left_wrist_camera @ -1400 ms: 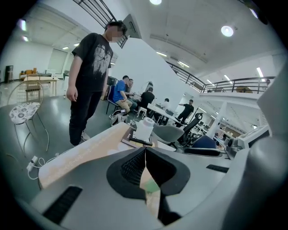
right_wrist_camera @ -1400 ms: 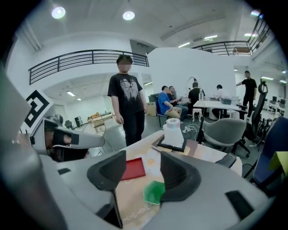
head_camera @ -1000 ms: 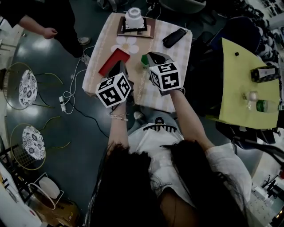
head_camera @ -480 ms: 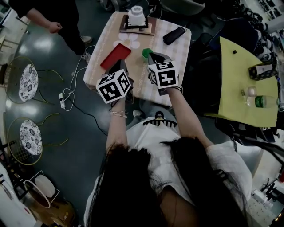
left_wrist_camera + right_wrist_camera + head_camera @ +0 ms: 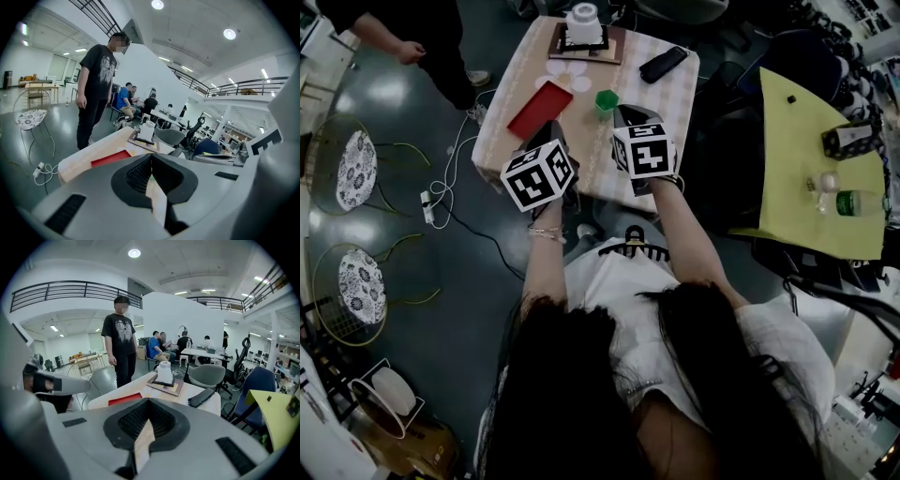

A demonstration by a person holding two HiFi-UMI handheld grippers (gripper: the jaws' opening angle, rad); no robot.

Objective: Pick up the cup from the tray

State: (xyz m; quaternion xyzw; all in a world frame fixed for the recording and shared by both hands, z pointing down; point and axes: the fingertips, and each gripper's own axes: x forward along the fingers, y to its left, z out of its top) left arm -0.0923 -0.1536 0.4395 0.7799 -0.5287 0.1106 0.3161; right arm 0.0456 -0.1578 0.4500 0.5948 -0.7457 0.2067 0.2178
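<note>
A white cup [image 5: 583, 22] stands on a brown tray [image 5: 609, 47] at the table's far end; the gripper views show the white cup [image 5: 164, 372] [image 5: 147, 131] straight ahead. A small green cup [image 5: 606, 100] stands mid-table beside a flat red tray [image 5: 540, 108]. My left gripper [image 5: 549, 133] hovers over the near table edge behind the red tray, jaws shut and empty [image 5: 151, 157]. My right gripper [image 5: 623, 114] is just near-right of the green cup, also shut with nothing in it [image 5: 149, 401]. The gripper bodies hide the green cup in both gripper views.
A black case [image 5: 663, 64] lies at the far right of the checked tablecloth [image 5: 511, 103]. A person in black [image 5: 120, 341] stands at the table's far left. A yellow table [image 5: 806, 159] with bottles is at right, wire chairs [image 5: 352, 178] and floor cables [image 5: 441, 202] at left.
The head view has shifted slightly, so the table sits higher in frame. Both grippers stay shut over the near edge. The green cup shows more fully beyond the right gripper.
</note>
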